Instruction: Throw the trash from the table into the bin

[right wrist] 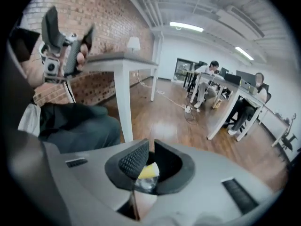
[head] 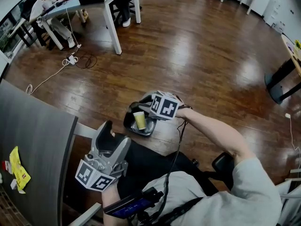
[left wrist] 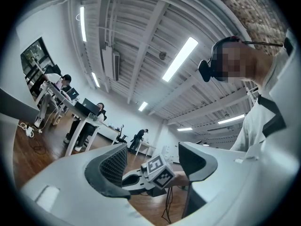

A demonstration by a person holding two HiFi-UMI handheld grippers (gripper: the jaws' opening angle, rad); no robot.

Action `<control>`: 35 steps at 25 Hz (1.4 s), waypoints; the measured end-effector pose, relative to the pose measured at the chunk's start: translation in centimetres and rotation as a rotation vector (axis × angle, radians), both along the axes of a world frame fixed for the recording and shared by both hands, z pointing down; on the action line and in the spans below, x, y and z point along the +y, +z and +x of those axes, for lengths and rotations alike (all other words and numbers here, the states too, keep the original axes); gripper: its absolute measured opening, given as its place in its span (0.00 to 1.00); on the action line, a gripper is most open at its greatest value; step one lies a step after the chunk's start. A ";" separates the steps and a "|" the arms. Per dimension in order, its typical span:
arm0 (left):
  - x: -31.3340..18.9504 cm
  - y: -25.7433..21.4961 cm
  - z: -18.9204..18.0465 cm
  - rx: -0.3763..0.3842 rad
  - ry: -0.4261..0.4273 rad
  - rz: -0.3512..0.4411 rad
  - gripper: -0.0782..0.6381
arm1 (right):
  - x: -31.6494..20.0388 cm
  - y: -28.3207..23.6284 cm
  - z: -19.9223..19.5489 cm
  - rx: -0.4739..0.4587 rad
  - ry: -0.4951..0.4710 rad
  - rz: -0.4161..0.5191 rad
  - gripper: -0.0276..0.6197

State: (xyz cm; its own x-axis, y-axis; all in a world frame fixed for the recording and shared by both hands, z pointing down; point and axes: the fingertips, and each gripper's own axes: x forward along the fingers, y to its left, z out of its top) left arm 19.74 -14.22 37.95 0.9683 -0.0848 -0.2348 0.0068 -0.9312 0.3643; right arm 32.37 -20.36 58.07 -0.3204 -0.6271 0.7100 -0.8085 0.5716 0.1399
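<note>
A black bin (head: pixel 128 121) stands on the wooden floor just beyond the table's corner, and a yellow cup (head: pixel 139 120) lies inside it. My right gripper (head: pixel 146 108) hangs right over the bin, pointing down. Its jaws stand a narrow slit apart with nothing pressed between the pads. In the right gripper view (right wrist: pixel 150 147) the yellow cup (right wrist: pixel 148 172) shows below the tips. My left gripper (head: pixel 116 134) is raised near my lap, wide open and empty (left wrist: pixel 153 149). On the dark table (head: pixel 37 140) lies a yellow wrapper (head: pixel 19 167) with small scraps beside it.
The table's white leg (right wrist: pixel 123 98) stands close to the bin. Cables and a power strip (head: pixel 70 60) lie on the floor farther out. Desks with seated people (head: pixel 47 8) fill the far left. A black stand (head: pixel 281 84) is at the right.
</note>
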 end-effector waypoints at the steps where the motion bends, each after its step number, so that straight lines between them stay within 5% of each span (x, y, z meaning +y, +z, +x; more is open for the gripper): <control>1: 0.0 -0.1 0.0 0.003 0.000 -0.002 0.57 | 0.2 -2.1 -0.8 -0.055 -0.011 0.049 0.12; 6: 1.1 -1.2 -0.2 0.014 -0.005 0.027 0.57 | 1.9 -13.2 -6.2 -0.304 -0.136 0.274 0.10; 10: 1.8 -3.8 -1.5 0.026 -0.029 0.087 0.57 | 3.5 -19.6 -9.2 -0.370 -0.237 0.416 0.10; 17: 0.3 -8.2 -9.8 0.055 -0.232 0.183 0.57 | 4.1 -28.0 -19.2 -0.534 -0.492 0.531 0.07; 28: 0.4 -10.0 -28.7 0.047 -0.631 0.235 0.57 | 4.3 -29.7 -38.0 -0.556 -0.880 0.457 0.13; 35: 2.1 -10.0 -39.3 0.056 -0.857 0.229 0.57 | 3.5 -28.4 -47.4 -0.563 -0.957 0.399 0.25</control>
